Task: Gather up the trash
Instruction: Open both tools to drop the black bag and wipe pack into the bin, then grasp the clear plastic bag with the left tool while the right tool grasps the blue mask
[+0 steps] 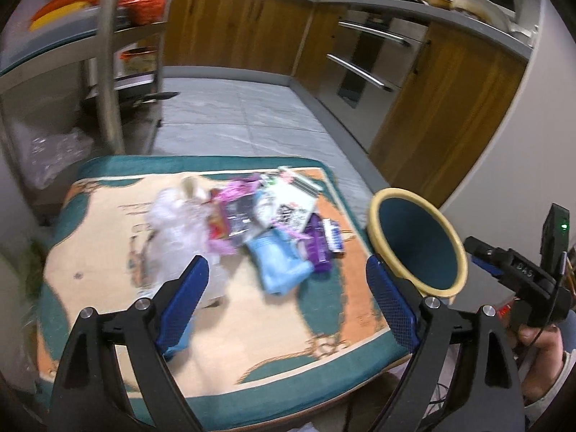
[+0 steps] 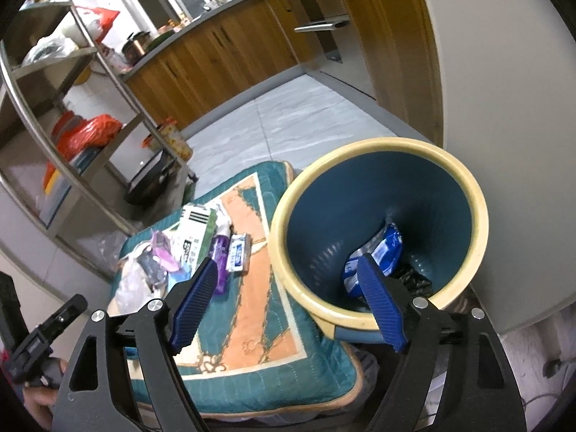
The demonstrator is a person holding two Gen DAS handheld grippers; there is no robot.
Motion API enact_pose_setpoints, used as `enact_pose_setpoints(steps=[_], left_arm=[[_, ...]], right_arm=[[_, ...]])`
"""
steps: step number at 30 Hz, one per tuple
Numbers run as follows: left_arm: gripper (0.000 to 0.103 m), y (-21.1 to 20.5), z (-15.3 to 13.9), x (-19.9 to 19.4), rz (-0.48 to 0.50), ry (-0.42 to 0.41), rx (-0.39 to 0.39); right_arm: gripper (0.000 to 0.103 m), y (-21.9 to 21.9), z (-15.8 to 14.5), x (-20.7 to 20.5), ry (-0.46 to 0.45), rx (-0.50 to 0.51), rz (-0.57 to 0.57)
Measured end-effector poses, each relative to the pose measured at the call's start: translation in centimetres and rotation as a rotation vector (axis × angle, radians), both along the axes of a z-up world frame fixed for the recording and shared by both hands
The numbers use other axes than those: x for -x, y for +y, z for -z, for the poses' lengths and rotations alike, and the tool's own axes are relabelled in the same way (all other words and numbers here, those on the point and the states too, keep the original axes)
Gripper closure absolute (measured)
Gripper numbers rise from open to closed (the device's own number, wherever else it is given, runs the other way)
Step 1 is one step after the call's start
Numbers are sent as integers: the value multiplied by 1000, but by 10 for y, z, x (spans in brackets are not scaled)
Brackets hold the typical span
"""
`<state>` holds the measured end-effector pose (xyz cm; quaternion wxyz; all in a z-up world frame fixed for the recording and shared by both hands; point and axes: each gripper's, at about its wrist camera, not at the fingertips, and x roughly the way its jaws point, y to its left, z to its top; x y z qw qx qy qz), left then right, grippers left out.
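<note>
Both your grippers, left (image 1: pixel 288 280) and right (image 2: pixel 288 291), have fingers spread wide and empty. The trash (image 1: pixel 252 226) lies heaped on the cushion (image 1: pixel 108 237) beside the bin (image 2: pixel 378 230). Closing on the heap's loose plastic may drag neighbouring pieces off the cushion, and a knock could tip the bin.

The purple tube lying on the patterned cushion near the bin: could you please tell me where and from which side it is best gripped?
Grip the purple tube across its narrow width near the middle, coming down from above. It lies flat and long on the teal and orange cushion, so only its two long sides offer faces. The small white and blue box lies close beside it, so keep that finger tight to the tube.
</note>
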<state>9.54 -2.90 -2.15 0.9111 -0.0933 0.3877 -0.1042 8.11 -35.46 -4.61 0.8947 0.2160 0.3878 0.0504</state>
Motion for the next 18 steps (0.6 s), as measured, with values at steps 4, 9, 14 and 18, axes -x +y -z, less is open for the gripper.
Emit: enact_pose_setpoints(steps=[4,9,14,18], left_arm=[[15,26,7,9,-71,25,-15],[15,55,22,13,-141,84,-34],[17,68,41,12,-160,149,-65],[21,70,53,6,-156,170,-68]], right_arm=[[22,11,-2,1,-3,19,-33],[21,28,-3,-1,3,44,-82],[21,45,-2,-3,11,56,-124],[21,61,-2,-4,13,80,-167]])
